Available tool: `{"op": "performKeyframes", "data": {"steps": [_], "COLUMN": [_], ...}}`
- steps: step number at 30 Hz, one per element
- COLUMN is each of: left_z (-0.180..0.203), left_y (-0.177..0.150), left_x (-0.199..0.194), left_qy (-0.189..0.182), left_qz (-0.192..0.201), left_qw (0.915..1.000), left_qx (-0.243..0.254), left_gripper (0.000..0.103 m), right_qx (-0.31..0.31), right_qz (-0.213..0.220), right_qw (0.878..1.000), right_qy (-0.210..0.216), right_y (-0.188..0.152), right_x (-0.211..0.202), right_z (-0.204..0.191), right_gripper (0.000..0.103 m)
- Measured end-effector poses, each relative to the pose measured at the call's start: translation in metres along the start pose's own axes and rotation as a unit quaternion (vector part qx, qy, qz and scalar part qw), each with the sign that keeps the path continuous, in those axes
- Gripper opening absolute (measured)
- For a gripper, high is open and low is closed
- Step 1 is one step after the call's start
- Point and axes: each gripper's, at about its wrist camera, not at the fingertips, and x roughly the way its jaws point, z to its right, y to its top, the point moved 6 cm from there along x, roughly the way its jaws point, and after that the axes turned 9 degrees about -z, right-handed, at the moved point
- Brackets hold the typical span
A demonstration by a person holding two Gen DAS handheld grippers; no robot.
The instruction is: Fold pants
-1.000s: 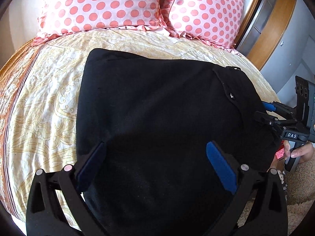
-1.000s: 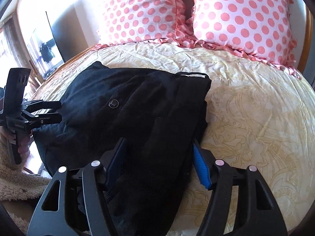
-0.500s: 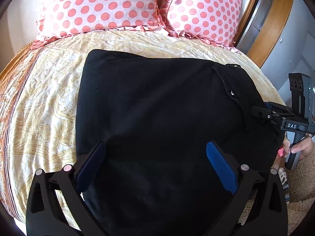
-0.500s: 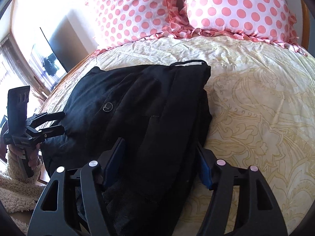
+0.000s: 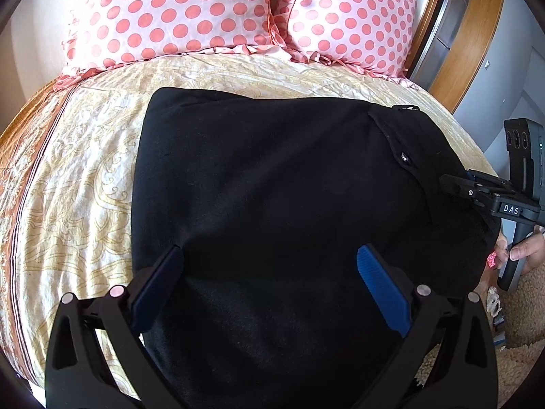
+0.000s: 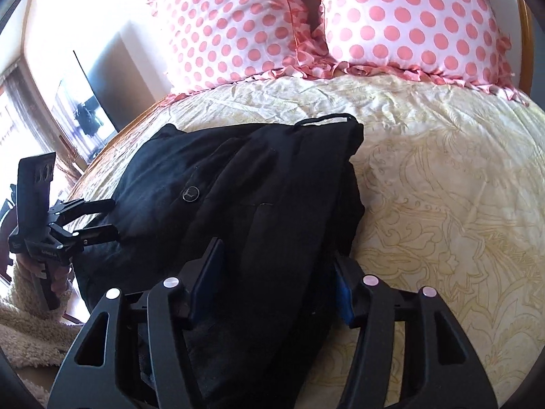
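Folded black pants (image 5: pixel 272 177) lie flat on the bed, with the waistband and a button (image 6: pixel 188 193) toward the right side. My left gripper (image 5: pixel 269 252) hovers open and wide over the near part of the pants. From the right side, my right gripper (image 6: pixel 276 248) straddles the thick folded edge of the pants (image 6: pixel 272 204). Its jaws are opening with the cloth bunched between them. In the left wrist view the right gripper (image 5: pixel 456 184) shows at the pants' right edge, with a hand (image 5: pixel 526 252) on its handle. In the right wrist view the left gripper (image 6: pixel 98 218) is open at the left edge.
The bed has a cream patterned bedspread (image 5: pixel 75 177) and two pink polka-dot pillows (image 5: pixel 177 17) at the head. A wooden headboard and door frame (image 5: pixel 470 34) stand at the right. A fluffy beige rug (image 6: pixel 20 327) lies on the floor beside the bed.
The right wrist view has rolled slightly and crept closer over the pants' edge. The right jaws narrowed on the cloth, then widened a little. The left gripper has stayed put.
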Motion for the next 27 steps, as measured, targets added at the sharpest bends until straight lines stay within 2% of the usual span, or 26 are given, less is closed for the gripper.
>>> {"op": "performKeyframes", "data": {"steps": [5,6,8,10,13,18,20,22,25,27], "left_z": [0.000,0.000,0.000,0.000,0.000,-0.002,-0.005,-0.013,-0.036,-0.057], "left_y": [0.001,0.001,0.001,0.002,0.002,0.001,0.003,0.006,0.013,0.017], "left_x": [0.000,0.000,0.000,0.000,0.000,0.000,-0.004,-0.011,-0.020,-0.023], "left_qy": [0.001,0.001,-0.001,-0.002,0.000,0.003,-0.015,-0.055,-0.122,-0.134], "left_qz": [0.001,0.000,0.000,0.001,0.001,0.002,-0.001,-0.006,-0.009,-0.012], "left_qw": [1.0000,1.0000,1.0000,1.0000,1.0000,1.0000,0.9997,0.9976,0.9881,0.9823], "left_qx": [0.000,0.000,-0.001,-0.003,-0.004,-0.004,-0.018,-0.040,-0.093,-0.130], "left_gripper": [0.101,0.101,0.101,0.101,0.101,0.101,0.101,0.101,0.101,0.101], "right_qx": [-0.004,-0.011,-0.020,-0.035,-0.066,-0.113,-0.109,-0.095,-0.086,-0.088], "right_qz": [0.001,0.004,0.014,0.030,0.045,0.062,0.057,0.052,0.051,0.050], "right_qw": [1.000,1.000,1.000,0.999,0.996,0.991,0.991,0.993,0.994,0.994], "right_qy": [0.004,0.000,-0.001,-0.016,-0.035,-0.046,-0.051,-0.046,-0.040,-0.042], "right_y": [0.002,0.002,0.003,0.004,0.006,0.008,0.008,0.008,0.007,0.006], "right_x": [0.006,0.006,0.002,-0.004,-0.010,-0.017,-0.016,-0.014,-0.012,-0.011], "right_z": [-0.002,-0.004,-0.008,-0.013,-0.025,-0.045,-0.043,-0.036,-0.031,-0.031], "right_gripper": [0.068,0.064,0.044,0.031,0.025,0.023,0.021,0.020,0.020,0.020]}}
